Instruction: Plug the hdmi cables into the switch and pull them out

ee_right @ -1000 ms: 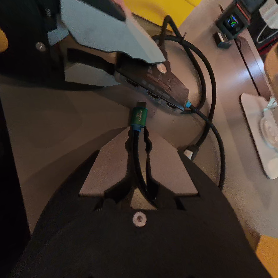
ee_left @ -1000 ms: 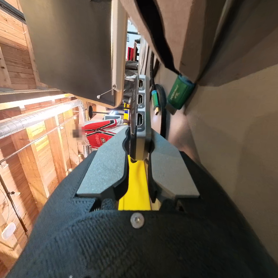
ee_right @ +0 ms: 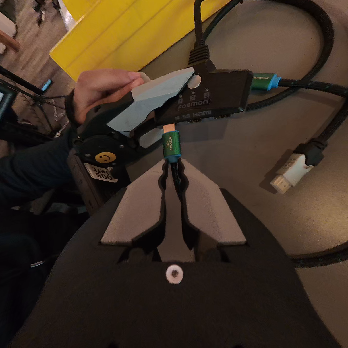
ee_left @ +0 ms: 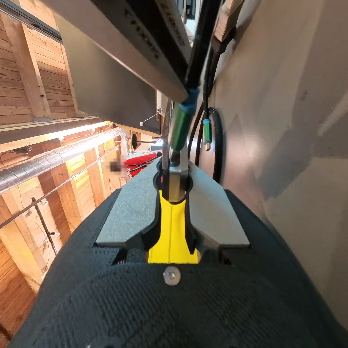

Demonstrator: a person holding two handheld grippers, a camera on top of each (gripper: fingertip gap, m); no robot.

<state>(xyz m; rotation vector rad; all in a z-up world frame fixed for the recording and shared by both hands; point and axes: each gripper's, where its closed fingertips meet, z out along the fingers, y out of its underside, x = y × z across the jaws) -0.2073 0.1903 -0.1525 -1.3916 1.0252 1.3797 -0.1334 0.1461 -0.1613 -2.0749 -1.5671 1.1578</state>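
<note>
The black HDMI switch (ee_right: 212,96) is held off the grey table by my left gripper (ee_right: 169,94), which is shut on its left end. In the left wrist view the switch (ee_left: 175,186) shows edge-on between the left gripper's (ee_left: 175,167) jaws. My right gripper (ee_right: 173,169) is shut on a black cable just behind its green plug (ee_right: 171,146). The plug's metal tip (ee_right: 169,129) is at the switch's leftmost front port; how deep it sits I cannot tell. The same plug (ee_left: 179,130) shows in the left wrist view.
A second green plug (ee_right: 263,82) lies by the switch's right end, and its gold tip shows free in the left wrist view (ee_left: 207,134). A white-and-black plug (ee_right: 290,172) lies on the table (ee_right: 244,216) at right. Black cables loop behind. A yellow box (ee_right: 122,32) stands beyond. My right fingertips sit around 9 centimetres from my left ones.
My right gripper has carried the green plug forward from a gap before the switch up to its leftmost port. The left gripper has kept hold of the switch and turned it square to the plug.
</note>
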